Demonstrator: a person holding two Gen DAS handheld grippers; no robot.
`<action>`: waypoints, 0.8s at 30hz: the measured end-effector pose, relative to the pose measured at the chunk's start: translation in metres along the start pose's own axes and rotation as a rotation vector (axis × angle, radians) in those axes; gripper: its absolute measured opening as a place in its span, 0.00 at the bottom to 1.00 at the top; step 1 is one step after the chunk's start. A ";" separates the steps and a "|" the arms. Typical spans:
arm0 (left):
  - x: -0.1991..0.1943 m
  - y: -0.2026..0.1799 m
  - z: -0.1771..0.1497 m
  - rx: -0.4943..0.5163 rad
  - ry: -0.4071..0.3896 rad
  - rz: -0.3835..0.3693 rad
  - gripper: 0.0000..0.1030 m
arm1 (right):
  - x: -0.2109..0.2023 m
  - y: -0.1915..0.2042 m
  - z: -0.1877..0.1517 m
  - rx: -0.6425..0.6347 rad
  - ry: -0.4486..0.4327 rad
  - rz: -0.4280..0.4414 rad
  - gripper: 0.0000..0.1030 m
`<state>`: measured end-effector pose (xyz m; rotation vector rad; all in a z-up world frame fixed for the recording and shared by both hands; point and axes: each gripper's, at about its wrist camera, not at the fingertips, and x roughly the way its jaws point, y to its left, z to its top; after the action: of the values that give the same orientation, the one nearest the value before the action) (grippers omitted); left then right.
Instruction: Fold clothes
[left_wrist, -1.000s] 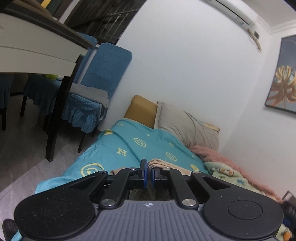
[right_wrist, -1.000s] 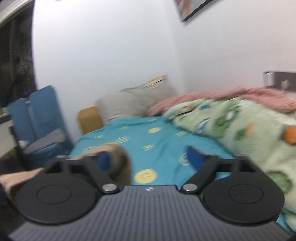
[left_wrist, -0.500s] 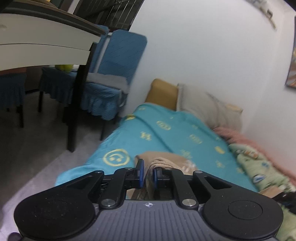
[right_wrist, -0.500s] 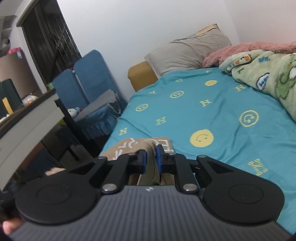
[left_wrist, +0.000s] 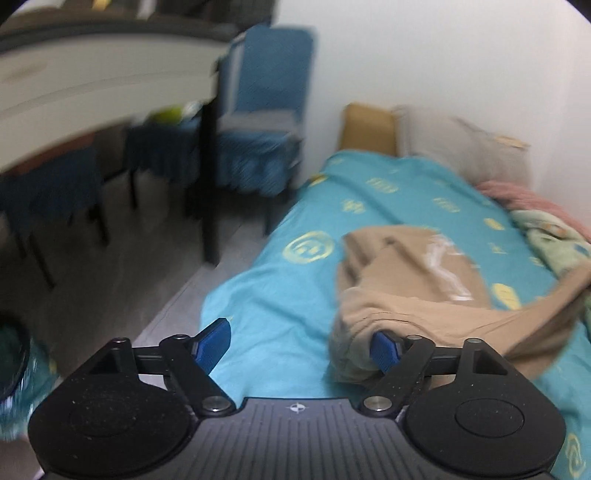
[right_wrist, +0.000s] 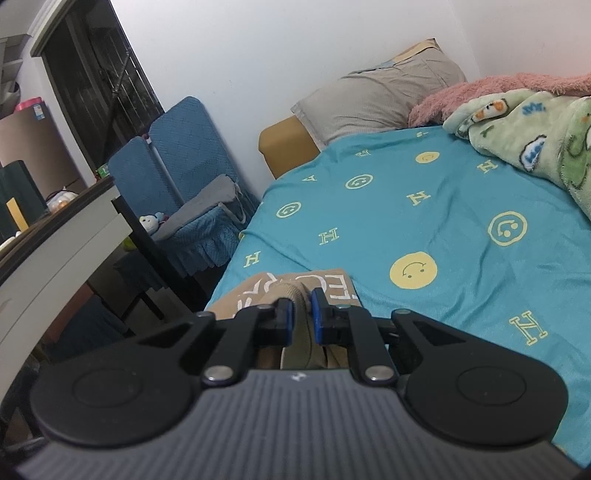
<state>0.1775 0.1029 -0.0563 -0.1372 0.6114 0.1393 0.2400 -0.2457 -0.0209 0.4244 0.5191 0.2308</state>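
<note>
Right now my left claw (left_wrist: 301, 349) stands wide, with nothing between its fingers; the tan top (left_wrist: 413, 280) lies bunched on the teal sheet (left_wrist: 280, 295), and one blue pad touches its near edge without gripping. My right claw (right_wrist: 303, 317) is narrow, pinched on a fold of the same top (right_wrist: 332, 286), near the bed's near edge, white lettering showing beyond the fingers.

As I judge it, the step is to lay the top flat before any fold. To do that well, I should hold the right pinch firm and low, so the cloth does not slide off toward the floor. The left claw needs a fresh bite on a single free edge, not the whole bunch. Then both should draw apart evenly until the cloth is taut, and lower together. The left view is blurred, so I would settle before closing.
</note>
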 end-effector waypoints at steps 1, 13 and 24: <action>-0.006 -0.007 -0.002 0.044 -0.034 -0.017 0.81 | 0.000 -0.001 0.000 0.004 -0.002 -0.002 0.13; -0.017 -0.094 -0.045 0.505 -0.172 -0.186 0.90 | -0.007 -0.005 0.002 0.055 0.000 0.008 0.13; 0.039 -0.154 -0.083 0.707 -0.271 0.116 0.91 | -0.020 -0.010 -0.002 0.072 -0.050 -0.027 0.13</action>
<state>0.1890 -0.0584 -0.1328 0.5937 0.3688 0.0453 0.2230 -0.2600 -0.0178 0.4914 0.4844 0.1758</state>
